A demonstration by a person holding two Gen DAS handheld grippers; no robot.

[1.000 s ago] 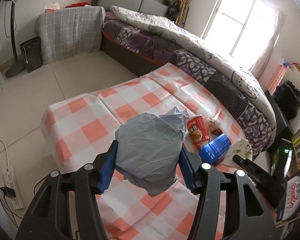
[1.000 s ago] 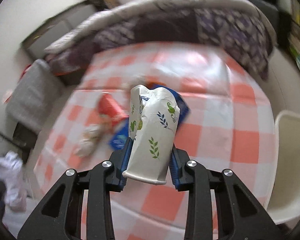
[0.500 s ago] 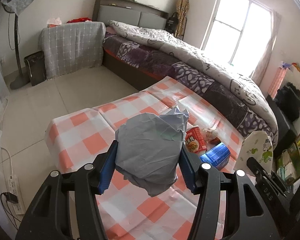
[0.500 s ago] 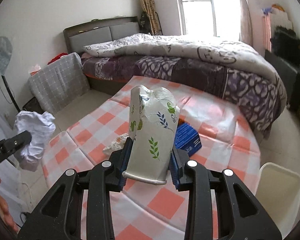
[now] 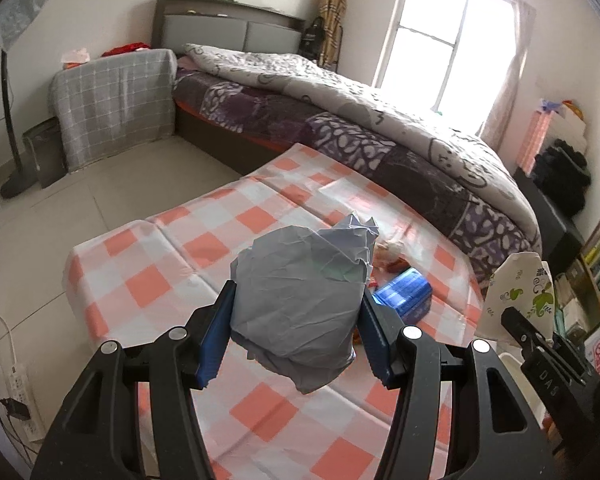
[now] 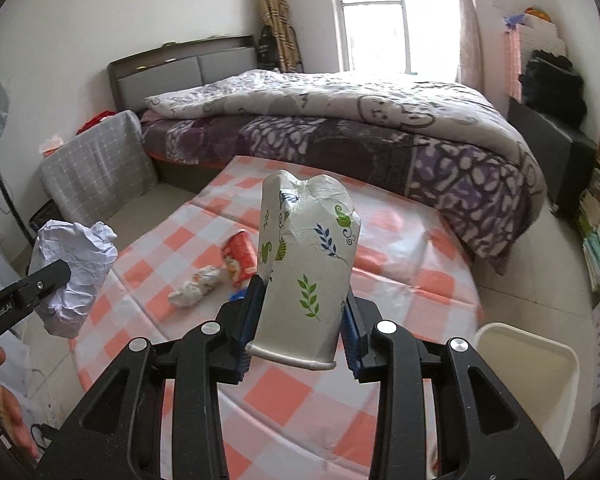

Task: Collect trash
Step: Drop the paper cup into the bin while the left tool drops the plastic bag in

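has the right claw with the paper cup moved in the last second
Yes. The right claw, shut on the cup, has lifted and tilted up: the bed, formerly at the frame's top, now sits mid-frame, and the white bin shows lower right.

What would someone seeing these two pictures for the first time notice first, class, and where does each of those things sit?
First, the trash held up in the air: the left gripper clamps a crumpled paper ball, and the right gripper squeezes a crushed leaf-print paper cup. Below them lies the orange-checked tablecloth, with a red can, a crumpled wrapper and a blue box lying on it. A white bin stands at the table's right edge.
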